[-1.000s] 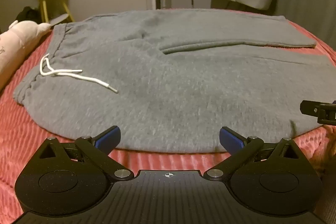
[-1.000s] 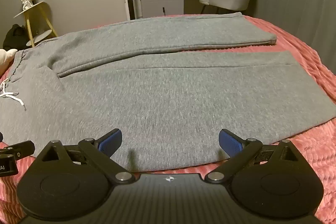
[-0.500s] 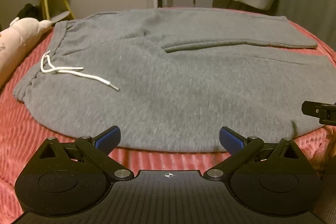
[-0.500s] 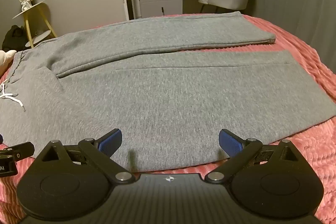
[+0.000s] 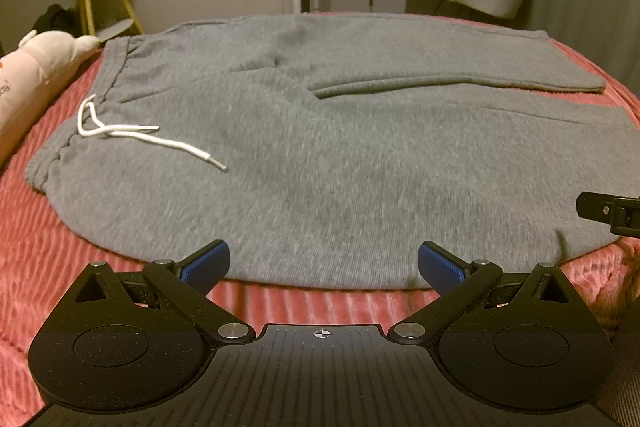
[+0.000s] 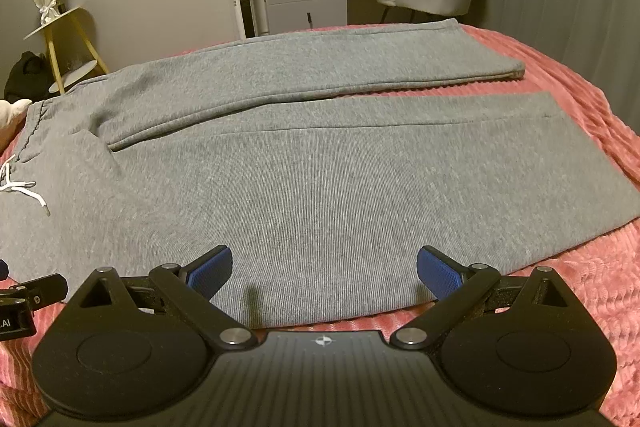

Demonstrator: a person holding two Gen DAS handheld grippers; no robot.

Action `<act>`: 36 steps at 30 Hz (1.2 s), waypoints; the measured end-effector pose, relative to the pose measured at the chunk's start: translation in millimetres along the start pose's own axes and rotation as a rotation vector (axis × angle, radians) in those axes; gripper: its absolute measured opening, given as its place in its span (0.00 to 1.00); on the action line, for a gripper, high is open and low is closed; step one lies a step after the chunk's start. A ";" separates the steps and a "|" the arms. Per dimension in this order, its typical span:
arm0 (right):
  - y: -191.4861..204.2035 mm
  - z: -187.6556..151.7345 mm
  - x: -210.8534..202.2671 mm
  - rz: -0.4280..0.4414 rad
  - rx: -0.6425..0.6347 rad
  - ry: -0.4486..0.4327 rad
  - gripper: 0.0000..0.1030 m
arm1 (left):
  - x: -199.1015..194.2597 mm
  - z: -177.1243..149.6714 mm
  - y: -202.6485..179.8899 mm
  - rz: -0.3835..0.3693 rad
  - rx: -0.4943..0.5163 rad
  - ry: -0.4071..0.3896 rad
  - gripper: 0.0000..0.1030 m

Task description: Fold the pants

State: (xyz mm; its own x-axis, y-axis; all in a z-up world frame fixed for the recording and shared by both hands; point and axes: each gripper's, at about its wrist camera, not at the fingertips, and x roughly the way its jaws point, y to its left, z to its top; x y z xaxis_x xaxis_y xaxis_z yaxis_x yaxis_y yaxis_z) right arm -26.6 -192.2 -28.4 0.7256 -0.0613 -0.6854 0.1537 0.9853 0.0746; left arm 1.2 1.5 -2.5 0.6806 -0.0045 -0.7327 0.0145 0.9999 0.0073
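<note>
Left claw (image 5: pixel 324 263) nudged nearer pants (image 5: pixel 340 155), both claws agape

pants (image 5: pixel 360 167): grey | drawstring (image 5: pixel 132 135): white | bedspread (image 5: pixel 24 247): pink ribbed

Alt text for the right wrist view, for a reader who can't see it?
Grey pants lie flat and unfolded across a pink bedspread, legs running right and the waistband with its white drawstring at left. The open right gripper hovers over the near edge, holding nothing.
</note>
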 end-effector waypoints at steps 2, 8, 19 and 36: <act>-0.3 0.1 0.0 0.001 0.000 0.001 0.96 | 0.2 0.1 -0.1 0.001 0.000 0.001 1.00; -0.4 0.2 -0.4 0.001 0.000 0.001 0.96 | 0.7 -0.6 0.2 0.000 -0.001 0.002 1.00; -0.2 0.6 0.4 0.002 0.002 0.001 0.96 | 2.0 -2.2 -0.1 0.001 -0.001 0.004 1.00; 0.2 1.0 0.8 0.005 0.005 0.003 0.96 | 3.4 -3.5 0.5 -0.001 -0.003 0.008 1.00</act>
State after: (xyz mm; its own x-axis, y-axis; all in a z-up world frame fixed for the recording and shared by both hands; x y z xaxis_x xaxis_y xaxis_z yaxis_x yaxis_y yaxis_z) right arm -25.3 -192.2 -28.2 0.7245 -0.0564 -0.6870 0.1540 0.9847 0.0816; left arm 1.0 2.0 -7.3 0.6748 -0.0056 -0.7380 0.0128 0.9999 0.0041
